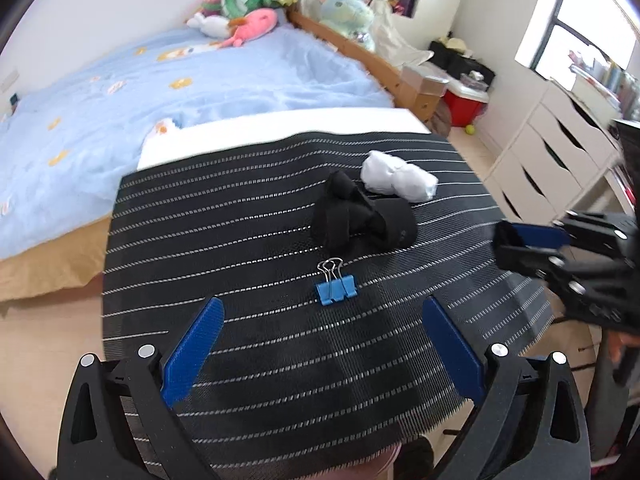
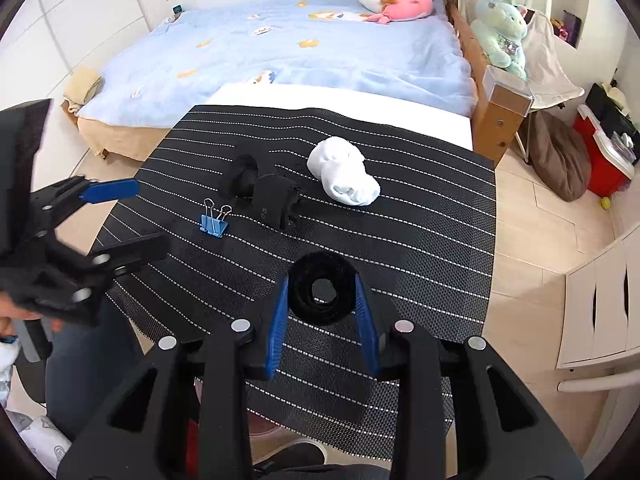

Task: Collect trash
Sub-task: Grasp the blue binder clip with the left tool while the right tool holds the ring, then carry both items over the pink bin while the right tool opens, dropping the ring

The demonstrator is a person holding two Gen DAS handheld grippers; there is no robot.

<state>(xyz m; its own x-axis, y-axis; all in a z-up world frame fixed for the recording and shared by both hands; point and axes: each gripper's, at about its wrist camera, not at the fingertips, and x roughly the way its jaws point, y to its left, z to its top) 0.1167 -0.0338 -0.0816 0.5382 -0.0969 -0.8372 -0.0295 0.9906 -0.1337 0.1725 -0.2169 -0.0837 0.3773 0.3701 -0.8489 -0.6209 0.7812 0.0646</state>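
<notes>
My right gripper [image 2: 322, 294] is shut on a black roll of velcro tape [image 2: 304, 292], held above the black striped mat [image 2: 420, 216]. It also shows at the right edge of the left wrist view [image 1: 516, 240]. My left gripper [image 1: 320, 312] is open and empty, just short of a blue binder clip [image 1: 337, 286] on the mat. It also shows at the left of the right wrist view [image 2: 120, 216]. Behind the clip lie a bundle of black socks [image 1: 362, 216] and a balled white sock [image 1: 396, 176]. In the right wrist view the clip [image 2: 214, 220], black socks [image 2: 264, 192] and white sock [image 2: 344, 176] lie ahead.
The mat covers a white table [image 2: 320, 100] set against a bed with a blue quilt [image 1: 160, 92] and plush toys [image 1: 240, 20]. White drawers [image 1: 552, 152] stand at the right, a red box [image 1: 464, 104] on the floor behind.
</notes>
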